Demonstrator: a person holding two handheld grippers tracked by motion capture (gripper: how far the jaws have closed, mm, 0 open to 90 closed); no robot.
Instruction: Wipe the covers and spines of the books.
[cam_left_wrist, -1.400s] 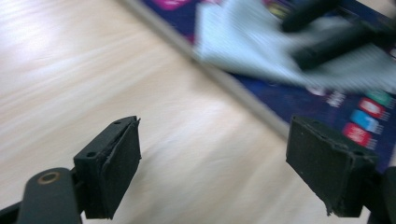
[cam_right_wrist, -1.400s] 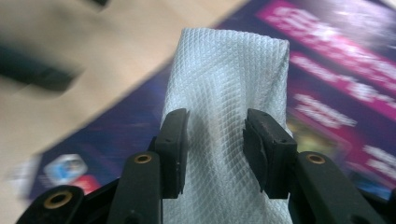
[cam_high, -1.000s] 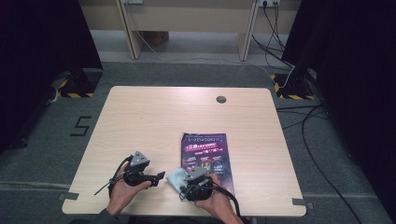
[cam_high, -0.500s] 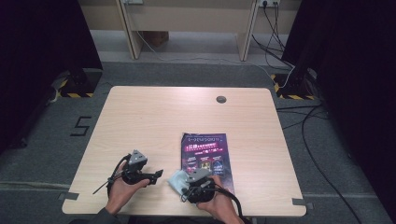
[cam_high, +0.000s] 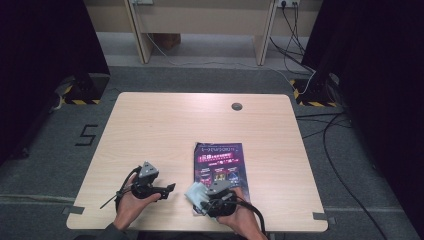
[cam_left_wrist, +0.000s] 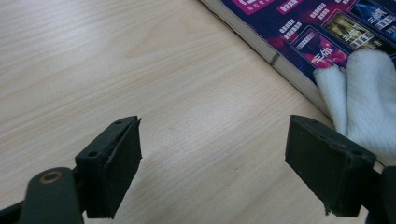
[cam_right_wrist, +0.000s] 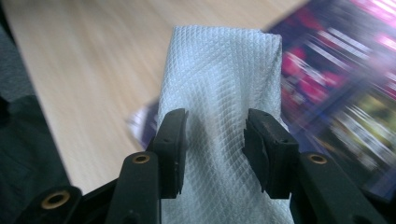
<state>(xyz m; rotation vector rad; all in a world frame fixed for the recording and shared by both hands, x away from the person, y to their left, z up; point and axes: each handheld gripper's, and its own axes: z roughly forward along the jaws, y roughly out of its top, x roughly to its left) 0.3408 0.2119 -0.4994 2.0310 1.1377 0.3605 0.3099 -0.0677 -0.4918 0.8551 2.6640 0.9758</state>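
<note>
At the near edge of a pale wood-grain counter (cam_high: 165, 130), a person works two hand-held tools over a glossy magazine (cam_high: 222, 160). The right gripper (cam_right_wrist: 215, 154) is clamped on a folded white cloth (cam_right_wrist: 219, 79), its black pads pinching the fabric into a narrow waist, so the jaws stand about halfway in. Seen from the high view, the right gripper (cam_high: 212, 197) carries the cloth (cam_high: 196, 192) over the near left corner of the magazine, which lies flat and squared to the counter's front edge. The left gripper (cam_left_wrist: 212, 172) hovers wide and empty just above bare wood, its jaws framing nothing; in the high view the left gripper (cam_high: 167, 188) sits just beside the magazine's left side.

The cloth looks light, soft and limp, with a fine diamond-weave texture; it will likely sag and fold wherever unsupported, so a pinch across the bunched middle, as here, seems the surest hold. It should not slip readily against the rubbery pads, and nothing about it looks fragile.

The magazine (cam_left_wrist: 299, 37) is thin, flat and flexible, its dark purple and pink cover smooth and probably slick, with a pale page edge visible along its side. It may slide on the laminate when rubbed, so steadying a free edge with the empty tool looks sensible.
</note>
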